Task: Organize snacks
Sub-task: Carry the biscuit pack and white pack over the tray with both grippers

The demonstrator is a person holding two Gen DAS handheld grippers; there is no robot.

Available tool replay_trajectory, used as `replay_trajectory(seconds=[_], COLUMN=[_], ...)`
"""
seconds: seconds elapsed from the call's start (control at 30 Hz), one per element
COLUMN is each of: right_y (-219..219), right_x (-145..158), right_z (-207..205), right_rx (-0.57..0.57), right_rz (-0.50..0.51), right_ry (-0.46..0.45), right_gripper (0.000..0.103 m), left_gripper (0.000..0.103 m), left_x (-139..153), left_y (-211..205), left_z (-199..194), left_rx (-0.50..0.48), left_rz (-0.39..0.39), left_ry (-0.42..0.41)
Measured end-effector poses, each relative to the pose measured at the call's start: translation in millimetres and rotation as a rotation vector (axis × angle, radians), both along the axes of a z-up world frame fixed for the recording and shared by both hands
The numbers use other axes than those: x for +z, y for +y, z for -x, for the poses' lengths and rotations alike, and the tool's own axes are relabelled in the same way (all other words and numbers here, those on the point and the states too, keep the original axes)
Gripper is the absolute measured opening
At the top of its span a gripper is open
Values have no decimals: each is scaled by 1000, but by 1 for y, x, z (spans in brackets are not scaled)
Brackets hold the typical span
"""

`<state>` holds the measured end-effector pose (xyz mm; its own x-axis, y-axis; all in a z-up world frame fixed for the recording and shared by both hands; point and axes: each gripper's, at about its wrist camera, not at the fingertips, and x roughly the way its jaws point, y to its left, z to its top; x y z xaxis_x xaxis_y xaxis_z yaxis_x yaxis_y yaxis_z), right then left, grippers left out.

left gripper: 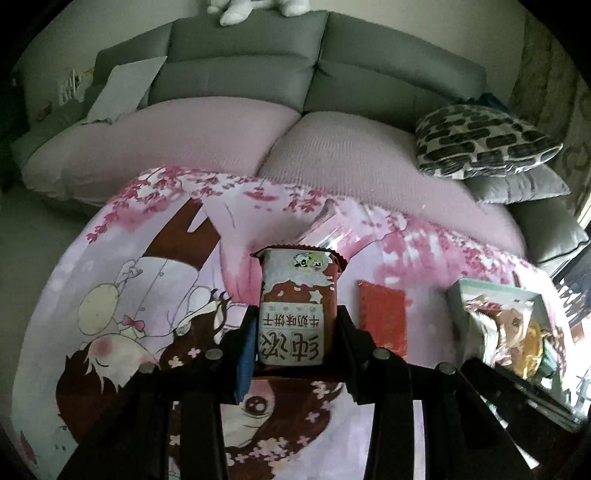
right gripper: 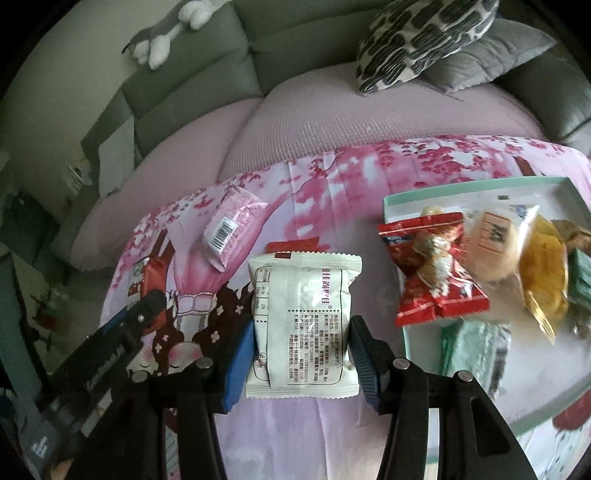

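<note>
My left gripper (left gripper: 297, 341) is shut on a brown and white biscuit packet (left gripper: 297, 306) with large Chinese print, held over the pink cartoon cloth (left gripper: 110, 295). My right gripper (right gripper: 301, 345) is shut on a white snack packet (right gripper: 303, 325) with small printed text. A pale green tray (right gripper: 395, 201) to its right holds several snacks, among them a red wrapped packet (right gripper: 432, 269) and a yellow one (right gripper: 543, 269). The tray also shows at the right of the left wrist view (left gripper: 458, 306). The left gripper's body appears at the left of the right wrist view (right gripper: 122, 339).
A flat red packet (left gripper: 382, 314) lies right of the biscuit packet. A pink packet with a barcode (right gripper: 231, 225) lies on the cloth further back. Behind the cloth is a grey sofa (left gripper: 258, 66) with a patterned cushion (left gripper: 480, 144) and a plush toy (right gripper: 166, 33).
</note>
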<state>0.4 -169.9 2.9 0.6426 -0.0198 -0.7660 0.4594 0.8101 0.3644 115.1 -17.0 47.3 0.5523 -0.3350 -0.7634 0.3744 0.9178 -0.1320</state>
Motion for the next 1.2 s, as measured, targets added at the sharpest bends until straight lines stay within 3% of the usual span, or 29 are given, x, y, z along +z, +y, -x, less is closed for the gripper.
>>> replay_trajectory(seconds=[0.57, 1.2], right_y=[-30, -143], right_x=[19, 22], right_z=[45, 134], right_rx=[-94, -467], right_rz=[9, -28], right_ry=[-78, -95], right_gripper=[54, 54], left_gripper=[41, 41], left_x=[16, 29], left_y=[-34, -83], left_z=[20, 56], left_rx=[-54, -201], left_rz=[28, 69], left_ry=[-49, -51])
